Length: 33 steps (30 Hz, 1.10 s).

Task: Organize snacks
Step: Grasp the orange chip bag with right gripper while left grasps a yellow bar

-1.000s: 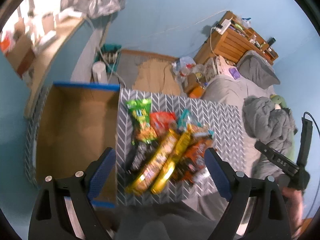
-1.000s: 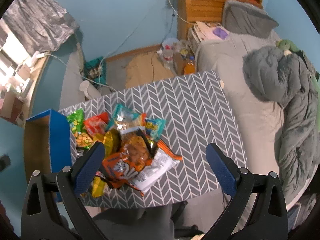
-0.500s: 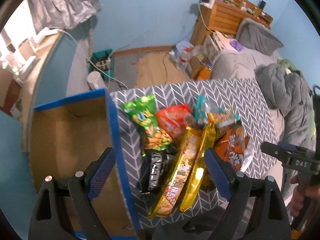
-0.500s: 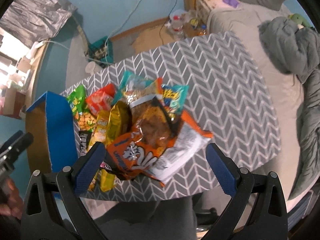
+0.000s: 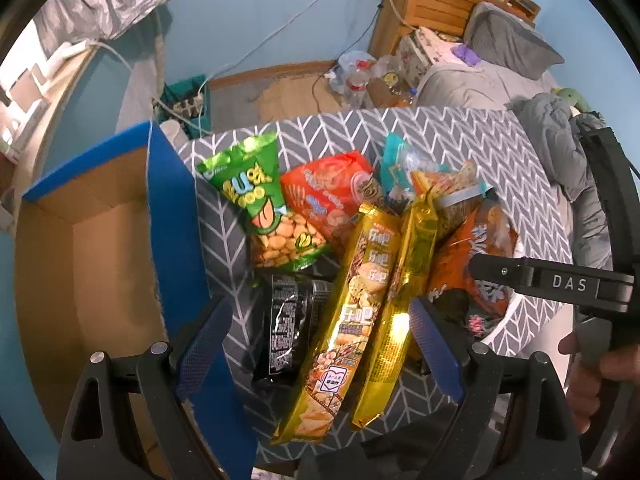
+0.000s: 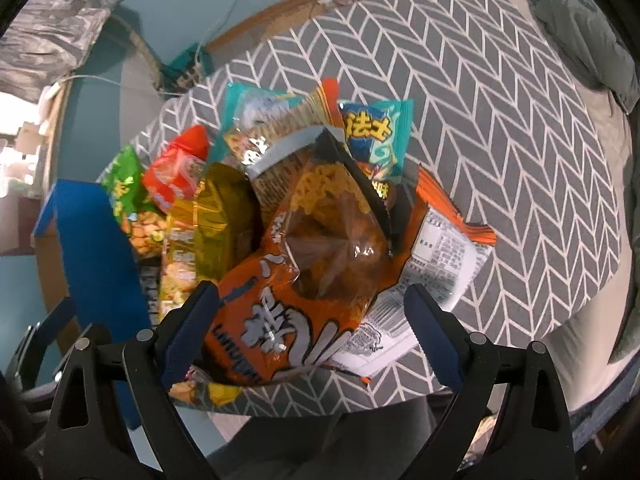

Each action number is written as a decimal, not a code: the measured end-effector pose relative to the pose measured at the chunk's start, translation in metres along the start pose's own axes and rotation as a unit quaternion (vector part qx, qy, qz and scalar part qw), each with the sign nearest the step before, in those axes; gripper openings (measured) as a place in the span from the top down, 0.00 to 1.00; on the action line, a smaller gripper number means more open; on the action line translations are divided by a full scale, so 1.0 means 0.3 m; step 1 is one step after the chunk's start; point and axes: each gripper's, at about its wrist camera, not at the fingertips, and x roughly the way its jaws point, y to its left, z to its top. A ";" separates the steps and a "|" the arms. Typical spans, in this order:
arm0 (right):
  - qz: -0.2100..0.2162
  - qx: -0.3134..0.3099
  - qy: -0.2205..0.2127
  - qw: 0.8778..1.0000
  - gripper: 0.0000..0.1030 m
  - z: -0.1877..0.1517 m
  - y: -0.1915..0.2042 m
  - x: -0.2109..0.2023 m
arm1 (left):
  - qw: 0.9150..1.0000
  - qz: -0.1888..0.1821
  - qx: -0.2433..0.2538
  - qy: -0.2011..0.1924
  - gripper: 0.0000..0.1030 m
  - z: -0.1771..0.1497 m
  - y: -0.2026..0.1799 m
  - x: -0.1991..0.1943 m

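Observation:
A pile of snack packs lies on the grey herringbone table. In the left wrist view I see a green pea bag, a red bag, a black pack and two long gold packs. My left gripper is open above the black and gold packs. In the right wrist view my right gripper is open just above a big orange bag, with a teal pack behind it. The right gripper also shows in the left wrist view.
An open cardboard box with blue edges stands at the table's left end, also in the right wrist view. A bed with grey bedding lies to the right. Clutter and a wooden shelf stand beyond the table.
Both grippers have come down and closer to the snack pile. The left has swung from over the box toward the packs; the right now hovers over the orange bag. Both stay open.

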 end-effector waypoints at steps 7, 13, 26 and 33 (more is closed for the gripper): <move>-0.003 -0.001 -0.001 1.000 0.09 0.017 -0.010 0.049 | 1.000 0.008 0.006 0.008 0.12 -0.027 -0.016 0.063; -0.001 -0.010 -0.002 1.000 0.12 0.069 0.022 0.117 | 1.000 0.012 0.016 0.018 0.12 -0.039 -0.035 0.110; 0.048 0.009 0.008 0.999 0.44 0.106 -0.040 0.152 | 0.996 0.042 0.070 0.039 0.12 -0.049 -0.081 0.228; 0.071 0.000 0.006 0.997 0.45 0.077 -0.056 0.114 | 0.997 0.020 0.057 0.041 0.12 -0.048 -0.067 0.254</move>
